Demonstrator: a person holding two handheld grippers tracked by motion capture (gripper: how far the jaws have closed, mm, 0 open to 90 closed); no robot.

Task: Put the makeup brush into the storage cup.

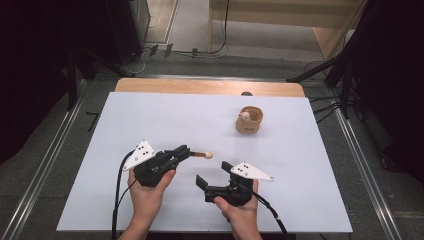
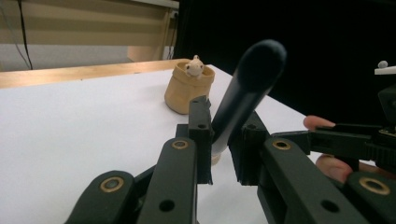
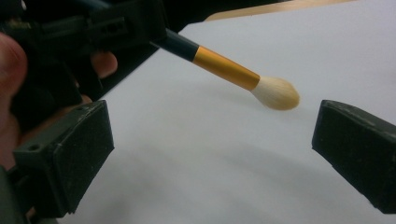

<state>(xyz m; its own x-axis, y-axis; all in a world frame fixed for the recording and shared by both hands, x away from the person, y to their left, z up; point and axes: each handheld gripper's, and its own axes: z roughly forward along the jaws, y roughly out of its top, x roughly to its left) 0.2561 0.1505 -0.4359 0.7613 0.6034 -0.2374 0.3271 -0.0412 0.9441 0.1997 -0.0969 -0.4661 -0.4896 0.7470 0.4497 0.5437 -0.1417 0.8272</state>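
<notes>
Brush: your left claw (image 1: 186, 151) has the makeup brush (image 1: 199, 155) clamped by its dark handle, so the pick-up looks done. The gold ferrule and pale bristle tip stick out past the jaws towards the middle of the worktop (image 1: 150, 115), and in the right gripper view the brush (image 3: 224, 68) hangs clear above the white surface.

Left claw: closed on the handle; in the left gripper view the dark handle (image 2: 243, 93) rises between the two jaws.

Right claw: your right claw (image 1: 212, 171) stands wide open and holds nothing, just beside the bristles but not touching them.

Holder: the small tan cup (image 1: 249, 120) with a little pale figure on its rim stands upright on the far right part of the worktop, well apart from the brush.

Still to do: by my judgement, either hand the brush across to the open claw or carry it over and drop it into the cup; neither has begun.
</notes>
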